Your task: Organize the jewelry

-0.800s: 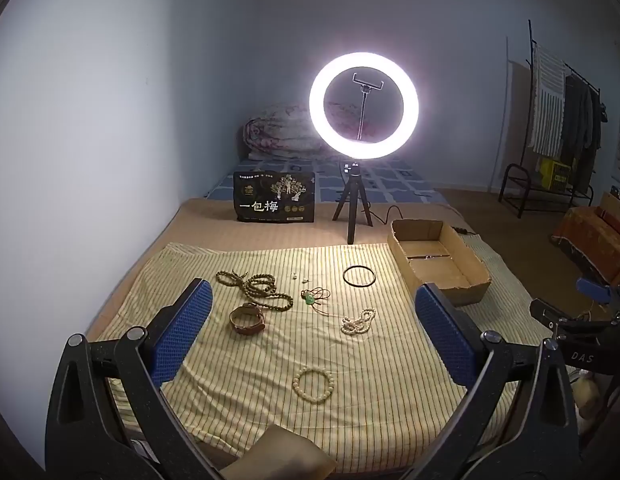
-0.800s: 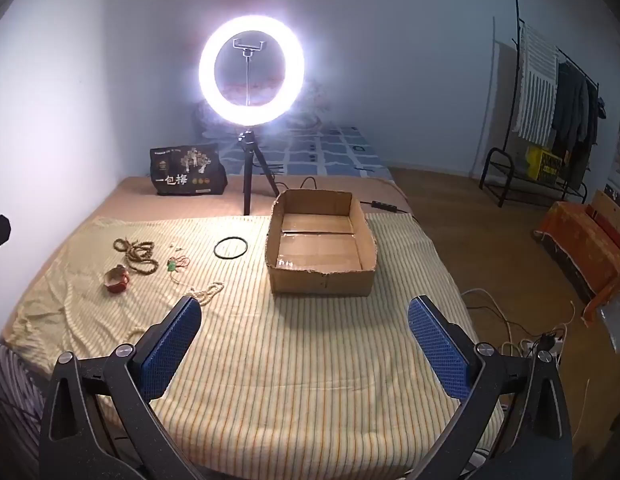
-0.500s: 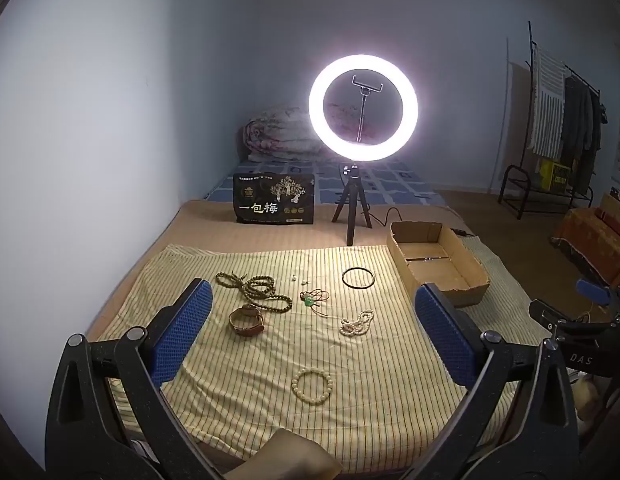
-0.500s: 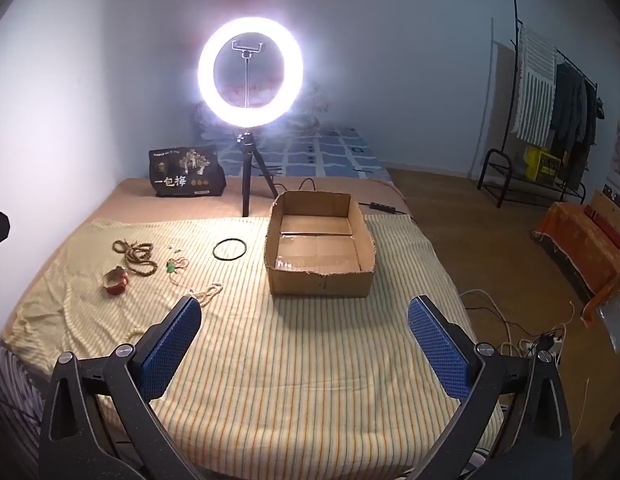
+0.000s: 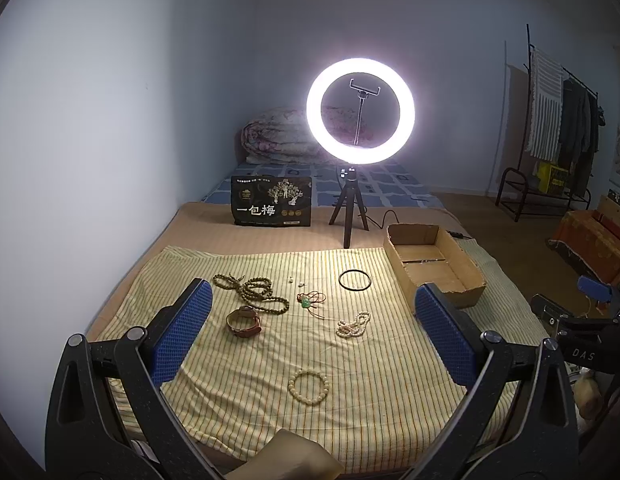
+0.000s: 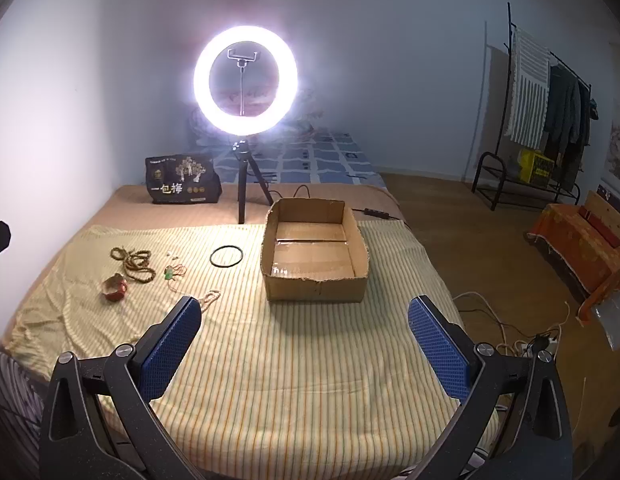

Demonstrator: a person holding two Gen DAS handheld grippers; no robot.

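Jewelry spread on the striped cloth (image 5: 389, 380), cardboard box (image 6: 315, 284) to its right.
Bead bracelet (image 5: 309, 387) nearest; pearl strand (image 5: 353, 325), brown beads (image 5: 252, 292), black ring (image 5: 354, 280) farther back. Left gripper (image 5: 310, 336) and right gripper (image 6: 304, 344) hover, fingers wide apart, empty.

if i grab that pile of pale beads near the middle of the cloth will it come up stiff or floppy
Probably floppy: the pale bead strand lies in a loose heap, so it should dangle and uncoil when lifted. The small round beads look smooth, so they may slip between the pads. Pushed, it would likely drag and spread on the striped cloth.
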